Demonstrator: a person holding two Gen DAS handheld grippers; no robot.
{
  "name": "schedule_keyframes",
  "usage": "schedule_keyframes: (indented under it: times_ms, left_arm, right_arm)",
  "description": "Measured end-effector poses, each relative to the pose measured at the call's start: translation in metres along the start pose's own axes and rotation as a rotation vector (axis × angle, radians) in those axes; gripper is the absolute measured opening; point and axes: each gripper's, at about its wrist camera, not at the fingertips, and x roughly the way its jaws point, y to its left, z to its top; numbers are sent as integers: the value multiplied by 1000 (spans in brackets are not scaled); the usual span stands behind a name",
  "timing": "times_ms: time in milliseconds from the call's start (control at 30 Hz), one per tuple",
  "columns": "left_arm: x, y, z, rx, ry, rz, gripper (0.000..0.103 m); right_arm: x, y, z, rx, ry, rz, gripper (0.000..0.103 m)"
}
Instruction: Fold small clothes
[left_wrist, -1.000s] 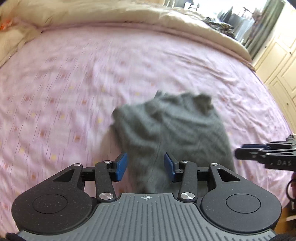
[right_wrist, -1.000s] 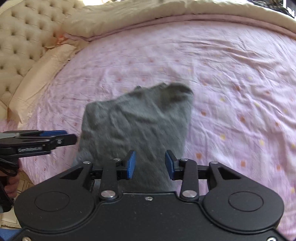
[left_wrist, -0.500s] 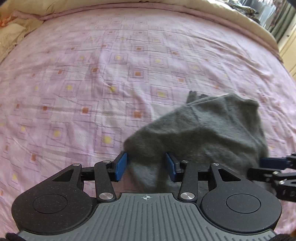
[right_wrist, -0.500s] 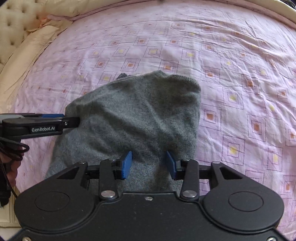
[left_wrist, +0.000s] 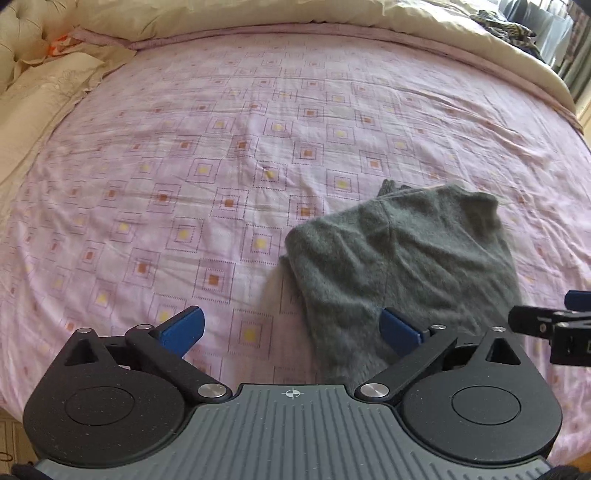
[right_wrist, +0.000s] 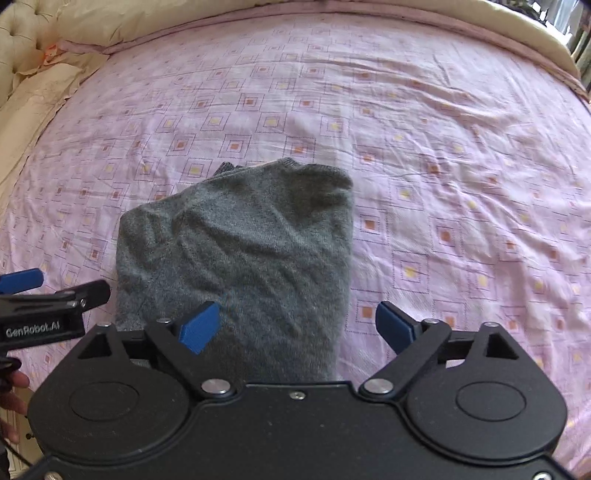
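text: "GenRobot.AI" | on: left hand-held gripper (right_wrist: 55, 291) side | view: right wrist

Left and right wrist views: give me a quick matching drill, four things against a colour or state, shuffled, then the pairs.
Things:
1. grey garment
2. left gripper
3. bedsheet
4. duvet

States:
A. pink with a pattern of squares
B. cream, bunched along the far edge of the bed
C. folded over, lying on the bed
D. jaws wide open, holding nothing

Pairs: 1-C, 2-D, 3-A, 4-B

The right gripper is open too.
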Motion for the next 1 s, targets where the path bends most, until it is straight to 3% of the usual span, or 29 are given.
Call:
schedule_keyframes:
  times_ms: [67, 367, 833, 1000]
  left_arm:
    - [-9, -3, -5, 2, 6, 14, 103]
    - [-45, -8, -24, -16, -2, 50, 103]
    - [-91, -24, -52, 19, 12, 41, 102]
    - [-102, -29, -52, 26, 14, 87, 102]
  right_arm:
    - [-9, 1, -5, -1, -8, 0, 102]
    - [-40, 2, -31, 9, -5, -6, 102]
    - [-86, 3, -52, 48, -14, 19, 102]
    - [-99, 8, -57, 26, -34, -17, 102]
